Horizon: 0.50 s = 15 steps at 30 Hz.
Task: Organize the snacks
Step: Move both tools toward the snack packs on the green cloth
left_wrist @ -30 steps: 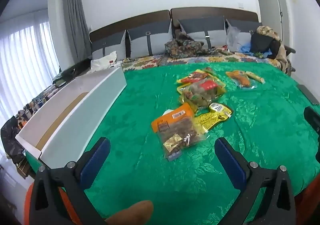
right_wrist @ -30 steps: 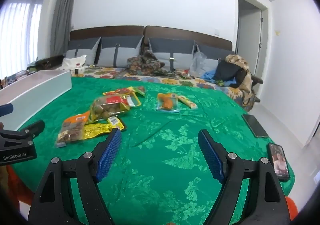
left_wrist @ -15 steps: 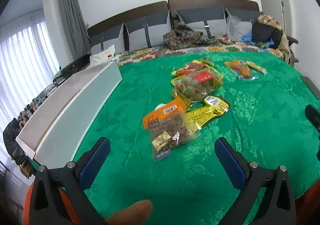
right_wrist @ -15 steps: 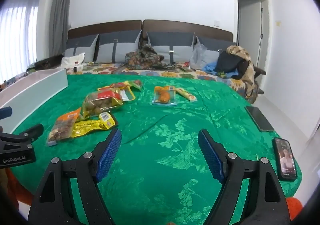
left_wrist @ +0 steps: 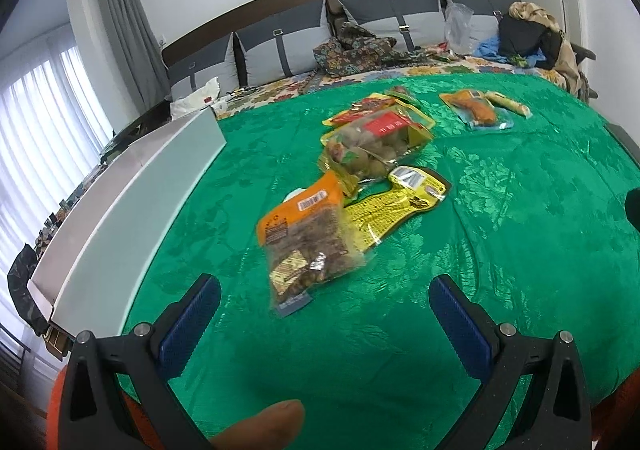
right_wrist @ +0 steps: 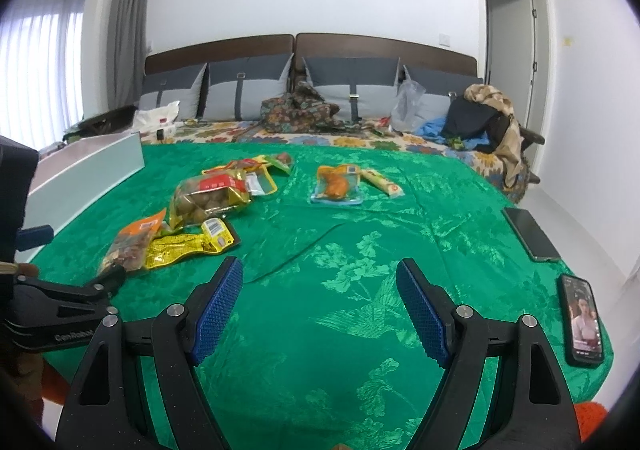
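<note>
- The left gripper (left_wrist: 324, 296) with black arms and blue ribbed pads has its fingers wide apart and holds nothing; it hangs above the green patterned cloth (left_wrist: 500, 217) that covers the surface.
- Just ahead of it, between the lines of its two fingers, lies the clear snack bag with an orange top (left_wrist: 306, 236), full of brown pieces.
- This bag overlaps the flat yellow snack packet (left_wrist: 394, 207), which lies just to its right.
- Behind these two rests the puffed clear bag of round brown snacks with a red label (left_wrist: 376, 145), and it touches the flat red and yellow packets (left_wrist: 370, 107) further back.
- Apart from this group, to the right and far, lies the clear pouch with an orange snack inside (left_wrist: 476, 109), and just beside it the thin pale stick-shaped snack (left_wrist: 508, 103).
- The long white box (left_wrist: 132, 205) stands along the left edge of the cloth, near the bag with the orange top but not touching it.
- The right gripper (right_wrist: 318, 296) of the same kind is also spread open and empty, over a bare part of the cloth, well apart from all the snacks.
- In the right wrist view, two dark phones lie at the right edge of the cloth: the phone with a lit screen (right_wrist: 582, 324) nearer, the dark phone (right_wrist: 530, 234) further.
- A fingertip (left_wrist: 264, 426) shows at the bottom edge of the left wrist view.
</note>
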{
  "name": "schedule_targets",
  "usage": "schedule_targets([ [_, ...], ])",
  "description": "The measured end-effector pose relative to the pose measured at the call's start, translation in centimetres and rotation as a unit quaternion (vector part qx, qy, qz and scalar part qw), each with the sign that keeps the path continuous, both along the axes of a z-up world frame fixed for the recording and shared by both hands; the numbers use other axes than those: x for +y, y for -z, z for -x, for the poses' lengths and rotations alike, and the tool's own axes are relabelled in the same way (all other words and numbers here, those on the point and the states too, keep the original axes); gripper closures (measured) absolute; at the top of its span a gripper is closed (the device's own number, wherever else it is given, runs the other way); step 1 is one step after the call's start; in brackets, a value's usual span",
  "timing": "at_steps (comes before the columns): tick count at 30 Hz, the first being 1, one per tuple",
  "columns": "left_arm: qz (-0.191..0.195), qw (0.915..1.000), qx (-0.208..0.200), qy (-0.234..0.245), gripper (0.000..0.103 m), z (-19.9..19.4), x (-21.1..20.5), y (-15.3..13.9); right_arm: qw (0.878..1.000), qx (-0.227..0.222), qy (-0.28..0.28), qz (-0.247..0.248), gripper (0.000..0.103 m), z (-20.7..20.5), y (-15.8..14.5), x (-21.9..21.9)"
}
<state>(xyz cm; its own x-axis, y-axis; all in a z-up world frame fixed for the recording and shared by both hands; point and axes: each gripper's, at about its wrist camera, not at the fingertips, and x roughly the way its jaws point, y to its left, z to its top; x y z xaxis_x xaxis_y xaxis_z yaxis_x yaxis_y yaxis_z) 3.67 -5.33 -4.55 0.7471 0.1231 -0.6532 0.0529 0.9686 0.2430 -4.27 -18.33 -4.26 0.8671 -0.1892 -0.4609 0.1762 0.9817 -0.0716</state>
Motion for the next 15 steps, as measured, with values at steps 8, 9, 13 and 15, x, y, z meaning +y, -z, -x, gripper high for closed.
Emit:
schedule_targets([
  [8,0.000,1.0000,0.007,0.005,0.000,-0.30,-0.37,0.48,1.000,0.002,-0.001,-0.005,0.021,0.00,-0.03,-0.27],
  [9,0.001,1.0000,0.007,0.004,0.000,-0.34,-0.28,0.50,1.000,0.002,-0.002,-0.005,0.021,0.02,0.00,-0.28],
  [13,0.006,0.9999,0.011,-0.001,0.000,-0.53,0.20,0.72,1.000,0.005,-0.004,-0.001,0.021,-0.07,0.14,-0.18],
  [15,0.014,0.9997,0.018,-0.004,0.000,-0.69,0.57,1.01,1.000,0.009,-0.005,0.000,0.021,-0.09,0.27,-0.13],
])
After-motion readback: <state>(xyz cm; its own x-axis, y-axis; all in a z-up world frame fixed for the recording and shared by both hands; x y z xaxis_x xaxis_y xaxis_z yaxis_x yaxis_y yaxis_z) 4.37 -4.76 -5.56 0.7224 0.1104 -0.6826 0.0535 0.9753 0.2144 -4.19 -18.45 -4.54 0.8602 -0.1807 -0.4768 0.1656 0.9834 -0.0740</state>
